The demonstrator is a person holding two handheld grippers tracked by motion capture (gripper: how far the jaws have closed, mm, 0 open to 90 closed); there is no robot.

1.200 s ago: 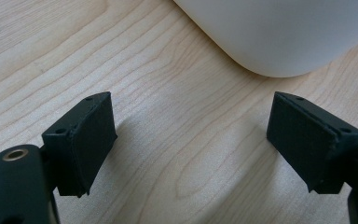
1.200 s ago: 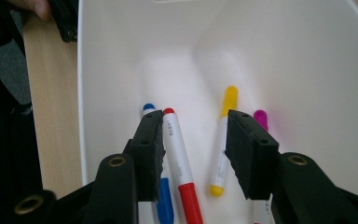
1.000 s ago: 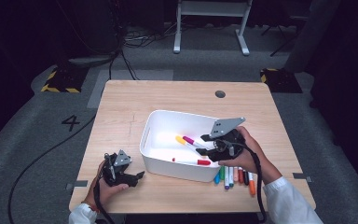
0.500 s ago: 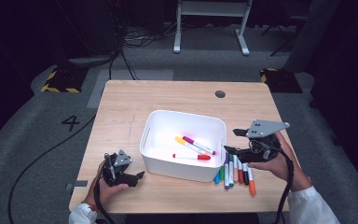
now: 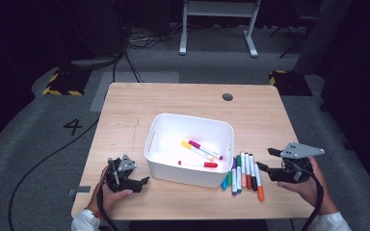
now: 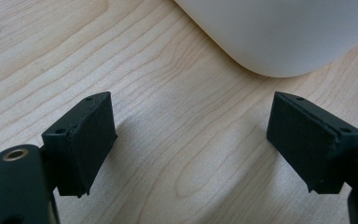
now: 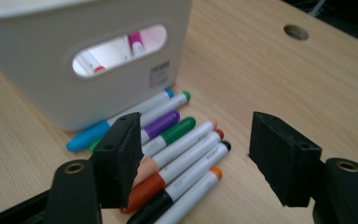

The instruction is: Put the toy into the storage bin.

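A white bin [image 5: 183, 175] stands mid-table and holds three markers: a yellow-capped one [image 5: 189, 146], a magenta-capped one [image 5: 203, 149] and a red-capped one [image 5: 200, 164]. Several markers [image 5: 244, 173] lie side by side on the table against the bin's right wall. My right gripper [image 5: 265, 160] hovers just right of that row. It is open, its jaws have just been opening, and nothing is between them. In the right gripper view, its jaws [image 7: 196, 154] frame the row of markers [image 7: 182, 140] in front of the bin's handle slot [image 7: 119, 49]. My left gripper [image 5: 143, 183] rests open by the bin's front left corner [image 6: 279, 32].
The wooden table [image 5: 125, 115] has a round cable hole [image 5: 227, 96] at its back right. Bare wood lies between the left jaws [image 6: 191, 140]. Dark floor with cables and a white stand's legs [image 5: 217, 29] lies beyond the table.
My right gripper has left its place above the bin, moving right and lower to the table beside the loose markers. The left gripper has stayed put.
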